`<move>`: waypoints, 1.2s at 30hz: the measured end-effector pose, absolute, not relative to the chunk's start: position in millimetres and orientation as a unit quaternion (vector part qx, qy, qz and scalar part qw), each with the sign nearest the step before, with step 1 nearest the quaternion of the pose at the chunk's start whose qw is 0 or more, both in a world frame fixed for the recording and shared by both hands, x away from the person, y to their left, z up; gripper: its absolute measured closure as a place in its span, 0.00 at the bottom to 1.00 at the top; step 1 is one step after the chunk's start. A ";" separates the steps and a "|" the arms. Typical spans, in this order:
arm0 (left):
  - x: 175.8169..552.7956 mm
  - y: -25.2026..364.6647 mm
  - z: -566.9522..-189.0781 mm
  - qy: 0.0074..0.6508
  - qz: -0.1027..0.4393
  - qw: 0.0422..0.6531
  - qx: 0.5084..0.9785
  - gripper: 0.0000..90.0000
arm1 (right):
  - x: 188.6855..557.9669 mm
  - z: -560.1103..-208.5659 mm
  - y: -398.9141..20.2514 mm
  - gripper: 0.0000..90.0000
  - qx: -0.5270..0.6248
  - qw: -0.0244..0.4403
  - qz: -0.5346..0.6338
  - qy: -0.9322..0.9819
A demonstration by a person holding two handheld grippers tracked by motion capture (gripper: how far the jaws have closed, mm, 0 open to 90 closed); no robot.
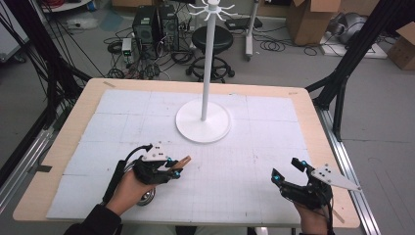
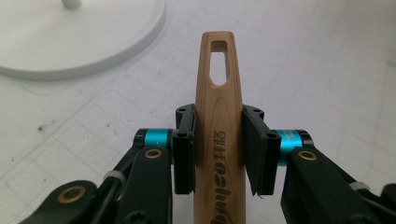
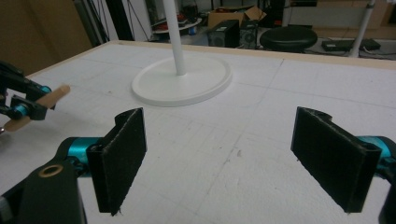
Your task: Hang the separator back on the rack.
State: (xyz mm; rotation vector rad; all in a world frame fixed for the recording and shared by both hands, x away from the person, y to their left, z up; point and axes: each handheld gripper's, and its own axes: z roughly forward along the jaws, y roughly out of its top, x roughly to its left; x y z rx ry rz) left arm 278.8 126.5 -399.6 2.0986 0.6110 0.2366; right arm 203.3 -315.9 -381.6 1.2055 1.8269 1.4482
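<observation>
Nearest to us, at the bottom left of the high view, our left claw (image 1: 177,169) is clamped on a wooden handle (image 1: 183,161), lifted just off the counter (image 1: 68,142). In the left gripper view the two black pads (image 2: 184,154) press flat against both sides of the wooden handle (image 2: 219,126), which stands up between them with its slotted hanging hole at the far tip and dark lettering printed along the grain; the lettering runs out of the bottom edge and we cannot read it. What the handle ends in is cut off below that view, and in the high view a round, shiny, metal-looking shape (image 1: 146,197) sits under our left hand (image 1: 128,188), mostly hidden by it, so we cannot say what it is or whether it belongs to the handle. At the bottom right our right claw (image 1: 286,171) hovers over the counter with its jaws spread wide and nothing between them; the right gripper view shows its pads (image 3: 119,154) well apart over bare white matting, with the left claw (image 3: 32,106) and the wooden handle (image 3: 46,101) far off at that view's left edge. Farther back, near the counter's middle, stands a white rack (image 1: 203,125), a round base with a tall pole whose hooked crown is partly cut off by the top edge; nothing hangs on the hooks we can see. Beyond the counter, on the floor, are a black stool (image 1: 212,41) and cardboard boxes (image 1: 313,19).
</observation>
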 end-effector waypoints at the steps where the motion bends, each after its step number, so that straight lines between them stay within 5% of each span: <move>1: 277.2 128.9 -396.6 0.245 0.088 0.466 0.845 0.75 | 203.3 -381.4 -314.8 0.19 0.442 0.255 0.533 0.675; 17: 250.9 153.2 -361.7 0.203 0.046 0.589 0.781 0.75 | 205.9 -368.5 -269.3 0.20 0.337 0.162 0.577 0.727; 36: 238.0 154.6 -356.6 0.151 0.023 0.644 0.749 0.75 | 223.7 -335.7 -199.8 0.29 0.197 0.033 0.659 0.725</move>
